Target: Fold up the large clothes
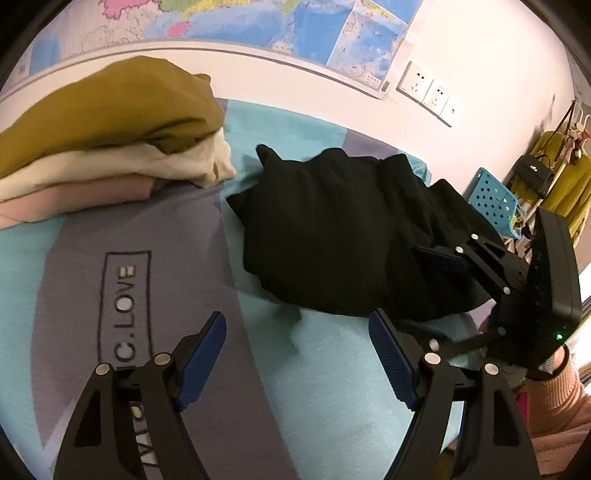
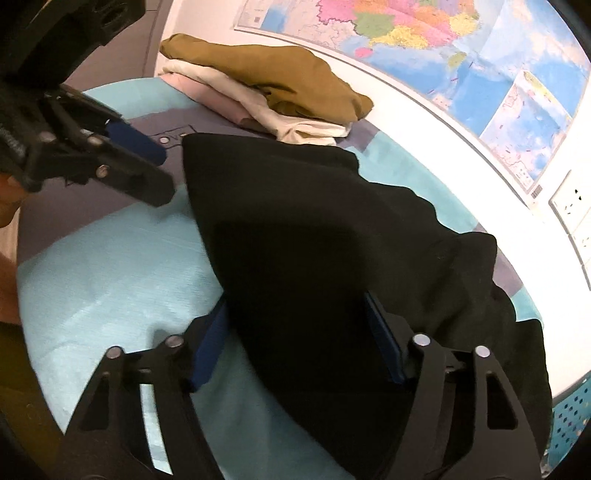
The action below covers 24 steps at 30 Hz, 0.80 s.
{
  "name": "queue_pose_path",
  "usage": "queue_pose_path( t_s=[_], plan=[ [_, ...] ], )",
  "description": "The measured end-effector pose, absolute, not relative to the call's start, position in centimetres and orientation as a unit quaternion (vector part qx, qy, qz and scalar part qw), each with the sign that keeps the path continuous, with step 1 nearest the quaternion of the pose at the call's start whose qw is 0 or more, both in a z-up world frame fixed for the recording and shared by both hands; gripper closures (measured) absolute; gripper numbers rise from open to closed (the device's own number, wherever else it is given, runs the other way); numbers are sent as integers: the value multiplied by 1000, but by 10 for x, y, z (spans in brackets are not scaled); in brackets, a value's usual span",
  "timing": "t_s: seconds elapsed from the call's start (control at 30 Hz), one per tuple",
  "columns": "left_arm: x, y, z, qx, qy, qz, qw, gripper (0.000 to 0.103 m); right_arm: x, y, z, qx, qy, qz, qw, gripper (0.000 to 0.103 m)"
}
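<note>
A stack of folded clothes [image 1: 110,147] sat toward the far edge of the bed, an olive-brown piece on top, cream under it and pale pink at the bottom, right beneath the big wall map [image 1: 258,26]. The bed cover [image 1: 140,229] was turquoise with grey bands, one band carrying a boxed line of lettering. White wall sockets [image 1: 430,90] sat to the right of the map, and past the bed's right edge stood a blue perforated basket [image 1: 491,195] and a mustard garment hanging on a rack [image 1: 565,181]. The black garment [image 1: 332,229] lay bunched in the middle of the bed, just right of the stack, dark and creased, its far edge rumpled into peaks, and nothing lay between it and either tool. The left gripper [image 1: 295,354] hung over the bare cover near the front edge, fingers spread wide with nothing between them. The right gripper [image 2: 295,354] was at the garment's right-hand side, fingers apart and black cloth lying between them; whether the pads pressed on it could not be told. A pink ribbed sleeve [image 1: 557,391] showed behind it.
</note>
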State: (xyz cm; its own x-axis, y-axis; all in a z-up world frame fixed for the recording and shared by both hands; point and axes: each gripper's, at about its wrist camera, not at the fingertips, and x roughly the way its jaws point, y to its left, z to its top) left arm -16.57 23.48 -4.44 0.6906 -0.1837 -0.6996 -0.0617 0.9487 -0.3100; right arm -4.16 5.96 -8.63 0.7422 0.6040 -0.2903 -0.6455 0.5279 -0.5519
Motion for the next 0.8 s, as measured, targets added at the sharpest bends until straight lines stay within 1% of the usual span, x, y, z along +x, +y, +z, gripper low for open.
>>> queue_pose_path(
  t_s=[0.03, 0.1, 0.23, 0.3, 0.33, 0.37, 0.4, 0.47, 0.53, 0.6, 0.7, 0.77, 0.8],
  plan=[
    [-165, 233, -45, -157, 393, -39, 905, 26, -40, 58, -85, -323, 34, 361, 874, 42],
    [-164, 229, -45, -156, 393, -45, 905, 26, -38, 55, -80, -311, 34, 368, 876, 54],
    [-161, 222, -45, -163, 396, -72, 901, 26, -35, 45, -69, -269, 49, 392, 878, 60],
    [-157, 218, -48, -182, 401, -93, 893, 26, -30, 39, -63, -235, 62, 412, 878, 70],
    [-153, 217, -49, -191, 403, -106, 889, 26, -30, 37, -61, -225, 66, 419, 878, 72],
    [-151, 216, -50, -202, 403, -117, 885, 26, -29, 33, -58, -208, 66, 425, 879, 77],
    [-148, 216, -50, -215, 403, -129, 880, 26, -27, 28, -54, -182, 71, 437, 878, 79],
    [-140, 215, -52, -237, 406, -145, 871, 25, -20, 23, -48, -153, 85, 449, 876, 79],
    [-134, 214, -53, -253, 402, -149, 867, 25, -17, 21, -47, -143, 91, 450, 877, 76],
    [-129, 214, -54, -263, 402, -151, 864, 25, -20, 20, -49, -146, 93, 449, 877, 63],
    [-122, 217, -59, -292, 404, -152, 854, 23, -24, 10, -53, -136, 99, 459, 872, 59],
    [-121, 218, -61, -302, 401, -155, 851, 20, -24, -6, -56, -109, 110, 468, 870, 56],
    [-120, 216, -62, -302, 402, -156, 850, 20, -23, -13, -57, -97, 112, 470, 870, 56]
  ],
)
